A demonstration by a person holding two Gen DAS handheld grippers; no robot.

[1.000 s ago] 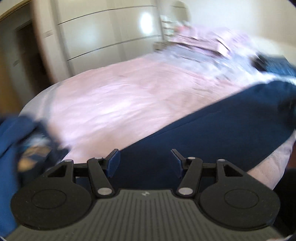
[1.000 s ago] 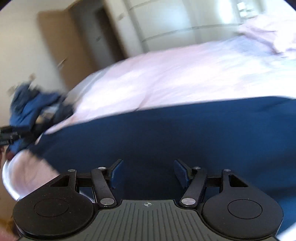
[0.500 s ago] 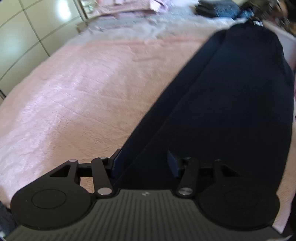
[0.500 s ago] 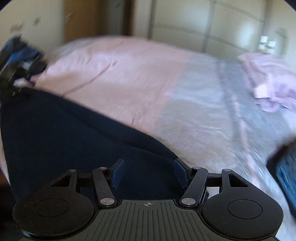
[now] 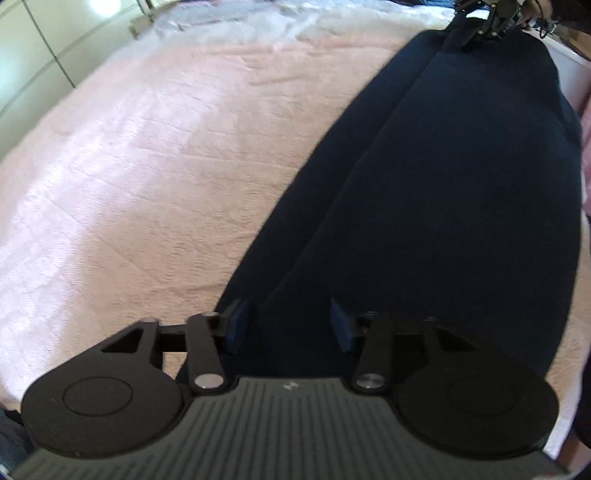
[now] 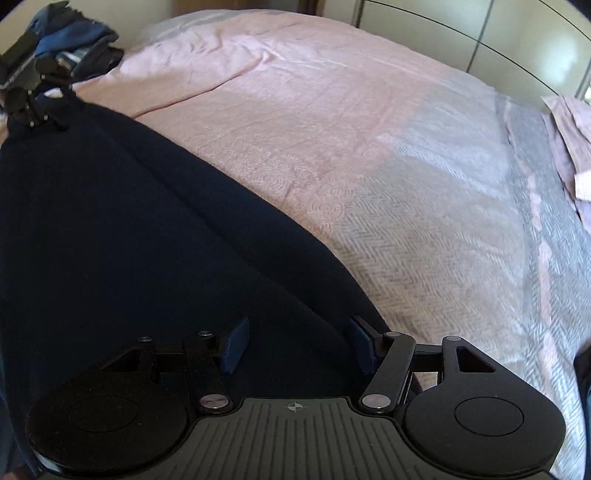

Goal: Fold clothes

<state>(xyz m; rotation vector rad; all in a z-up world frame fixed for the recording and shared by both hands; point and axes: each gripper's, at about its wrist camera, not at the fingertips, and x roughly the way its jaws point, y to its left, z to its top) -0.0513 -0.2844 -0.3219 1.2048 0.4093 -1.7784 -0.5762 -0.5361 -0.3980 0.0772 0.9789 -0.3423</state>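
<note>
Fingers of the left gripper (image 5: 284, 321) are standing wide apart over one end of the dark garment (image 5: 443, 184), gripping nothing I can make out. The right gripper (image 6: 295, 341) is doing the same at the opposite end, spread wide with cloth lying between its fingers. The garment is stretching flat along the pink bedspread (image 5: 147, 166) toward one o'clock in the left view and ten o'clock in the right, probably laid out smooth so the next fold can run straight. A pile of blue clothes (image 6: 74, 33) is waiting at eleven o'clock.
</note>
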